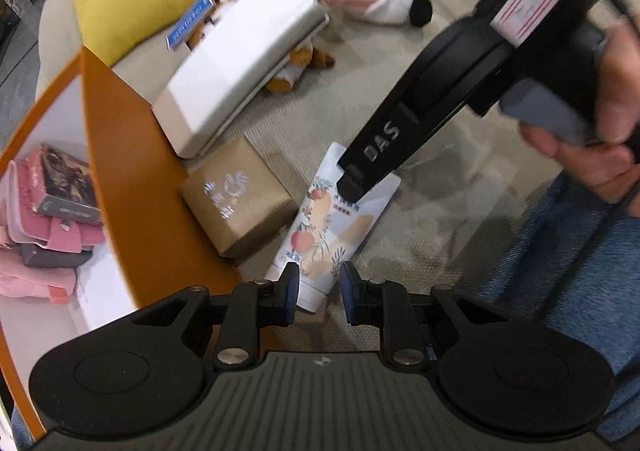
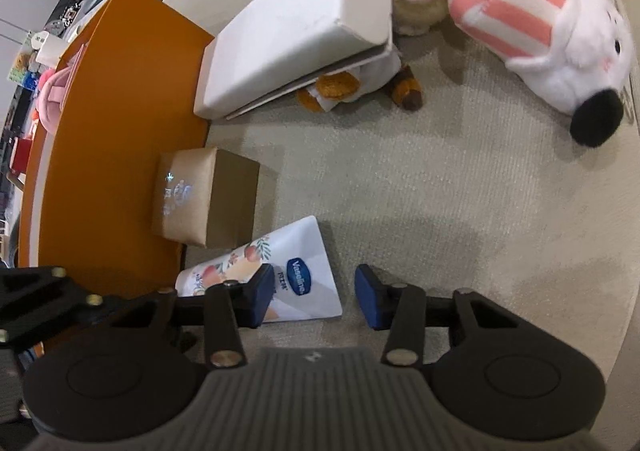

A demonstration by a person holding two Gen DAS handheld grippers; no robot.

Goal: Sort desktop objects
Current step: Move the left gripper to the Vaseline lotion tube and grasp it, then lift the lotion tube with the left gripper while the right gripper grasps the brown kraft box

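Two grippers: both low over one lotion tube (image 1: 326,227) on the beige sofa.
Tube axis: left view, cap at bottom centre, flat end toward upper right.
Left gripper (image 1: 318,293): unclenched, straddling the cap end.
Right gripper (image 2: 316,297): unclenched, tube's flat end between its pads.
Neighbour: brown box (image 1: 236,199) just left.

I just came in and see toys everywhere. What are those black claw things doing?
A person holds two grippers over a lotion tube lying beside a brown box. The left gripper straddles the tube's cap end; the right gripper is at its flat end. Neither has squeezed it yet. An orange bin sits nearby.
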